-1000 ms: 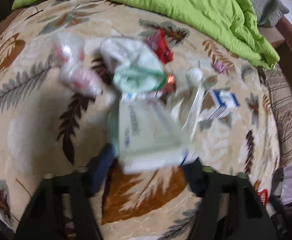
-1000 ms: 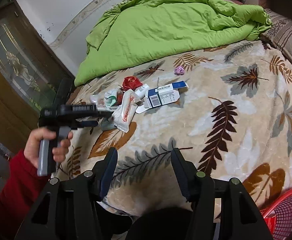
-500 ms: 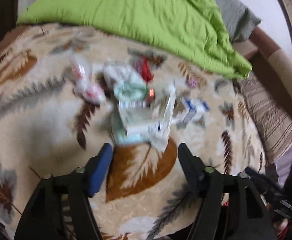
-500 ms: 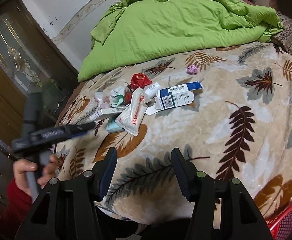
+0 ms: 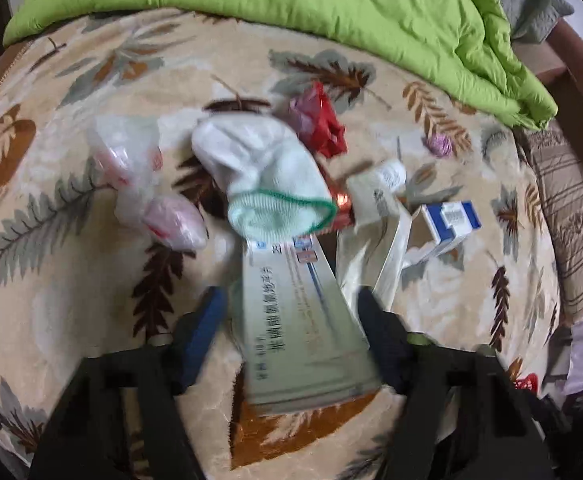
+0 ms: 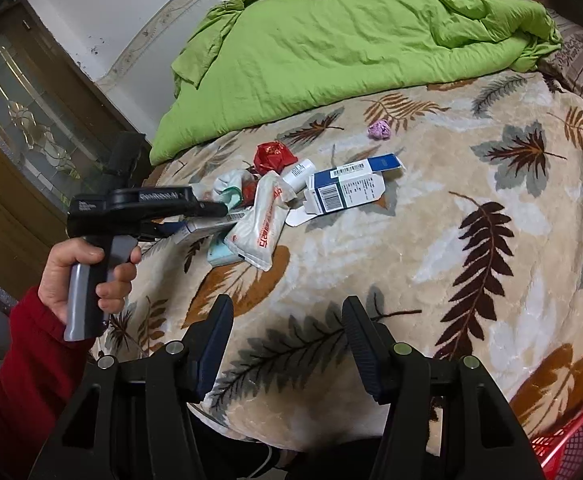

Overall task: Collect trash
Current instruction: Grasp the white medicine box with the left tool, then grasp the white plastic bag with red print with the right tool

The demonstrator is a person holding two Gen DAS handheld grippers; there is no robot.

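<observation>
On the left of the bed (image 6: 471,184), the left tool (image 5: 289,300) was down at the trash pile. Its two fingers were open, one on each side of a long flat box (image 5: 299,312). The fingers were close to the box's long sides, but I could not tell if they touched it, so it was not held yet. The box's long way ran straight out from the tool, toward a white sock (image 5: 263,180) lying over its far end. A crinkly white pouch (image 6: 261,224) lay just to the right of the box, then a blue and white carton (image 6: 347,192), and a small purple wad (image 6: 379,129) farther off. The left hand was much nearer the box. The right tool (image 6: 287,340) hung open and empty, well apart from the pile. A red basket (image 6: 571,444) peeked in at the far right, likely where the trash should go.
</observation>
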